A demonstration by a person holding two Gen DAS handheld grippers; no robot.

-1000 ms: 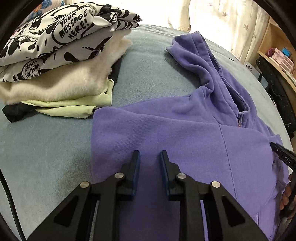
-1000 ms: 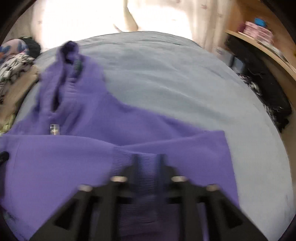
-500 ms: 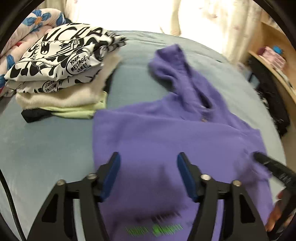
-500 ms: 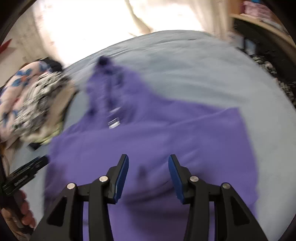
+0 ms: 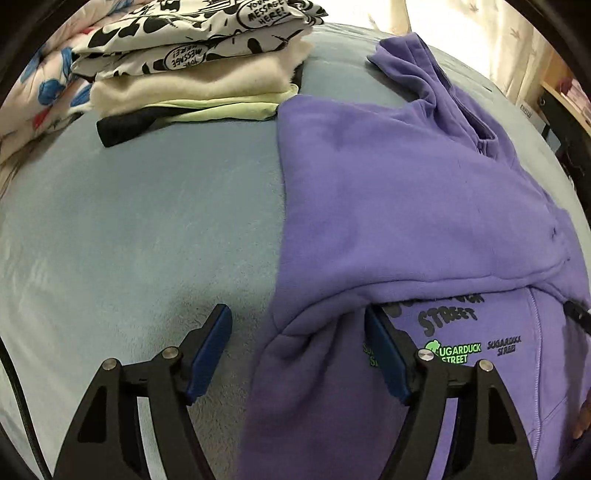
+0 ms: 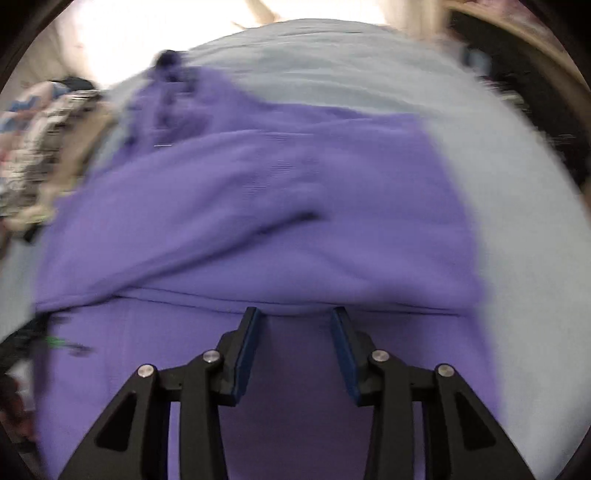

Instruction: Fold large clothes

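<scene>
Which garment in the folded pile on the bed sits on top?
The black-and-white printed garment with "your message here" speech bubbles tops the pile; below it lie a cream fleece, a pale green piece and a black one.

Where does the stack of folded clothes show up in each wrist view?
Left wrist: stack of folded clothes at top left, sharp, beside the purple fleece hoodie.
Right wrist: stack at the left edge, blurred.
Shared landmark: the hoodie's hood pointing away.

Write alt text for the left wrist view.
The open left gripper hovers over the near edge of a folded purple hoodie on a grey-blue bed. A stack of folded clothes sits behind, upper left.
</scene>
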